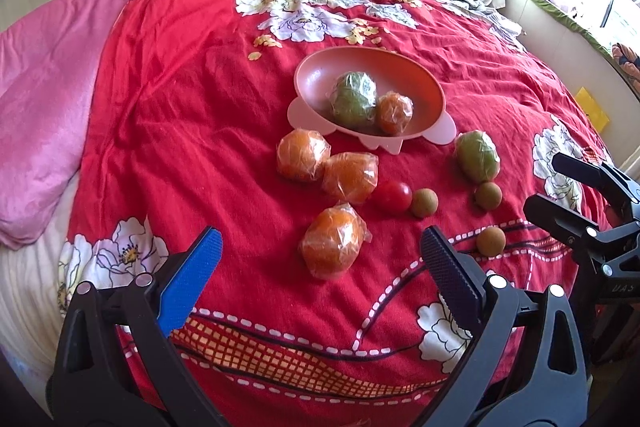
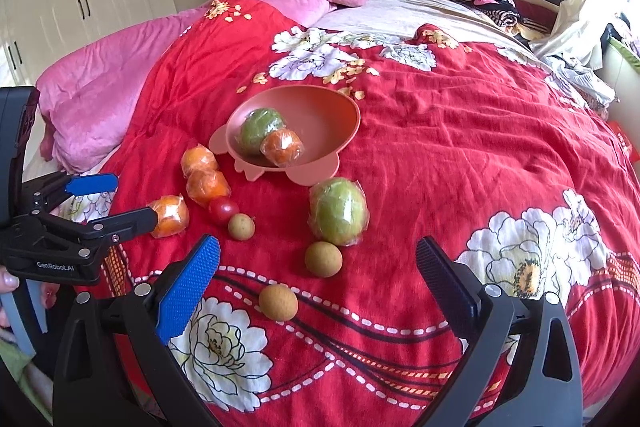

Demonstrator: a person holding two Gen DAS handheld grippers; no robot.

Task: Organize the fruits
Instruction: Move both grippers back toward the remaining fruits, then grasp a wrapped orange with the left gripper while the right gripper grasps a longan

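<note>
Plastic-wrapped oranges, a green fruit, a tomato and small brown fruits lie mid-frame on the red bedspread, below the pink bowl holding two more. Bare bedspread stretches right. Left gripper and right gripper both gape wide, empty.

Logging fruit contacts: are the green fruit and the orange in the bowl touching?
Touching. In the left wrist view the green fruit and orange press together in the bowl, no gap between their wraps.
</note>
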